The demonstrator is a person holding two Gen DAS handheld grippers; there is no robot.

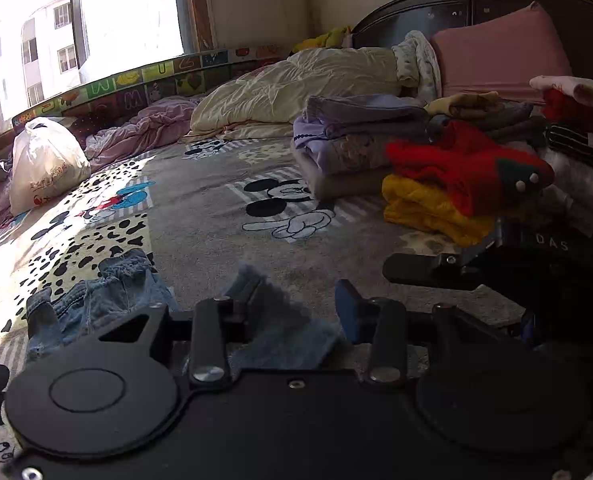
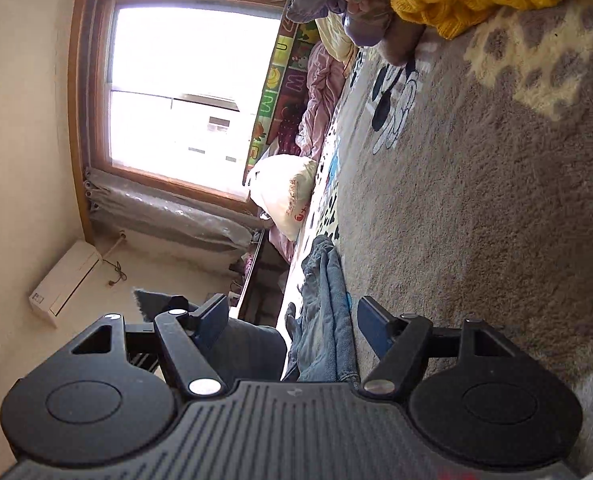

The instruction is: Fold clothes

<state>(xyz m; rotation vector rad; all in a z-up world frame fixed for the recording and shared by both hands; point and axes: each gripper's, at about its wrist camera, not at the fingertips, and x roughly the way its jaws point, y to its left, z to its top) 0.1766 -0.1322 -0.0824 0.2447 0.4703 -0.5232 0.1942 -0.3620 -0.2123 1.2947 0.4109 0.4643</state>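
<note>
A pair of blue denim jeans [image 1: 108, 296] lies on the Mickey Mouse blanket [image 1: 216, 216] at the bed's near edge. My left gripper [image 1: 296, 300] is open, with a frayed denim edge [image 1: 284, 332] lying between its fingers. In the right wrist view, rolled sideways, the jeans [image 2: 324, 320] run between the wide-open fingers of my right gripper [image 2: 296, 320], not pinched. The right gripper also shows in the left wrist view [image 1: 536, 264] at the right.
Folded clothes stand at the right: a red sweater [image 1: 464, 172] on a yellow one [image 1: 428, 208], a purple stack [image 1: 348, 144] behind. A white plastic bag [image 1: 44, 164], a cream quilt [image 1: 296, 92] and a pink pillow [image 1: 500, 56] lie further back. A window [image 1: 84, 28] is left.
</note>
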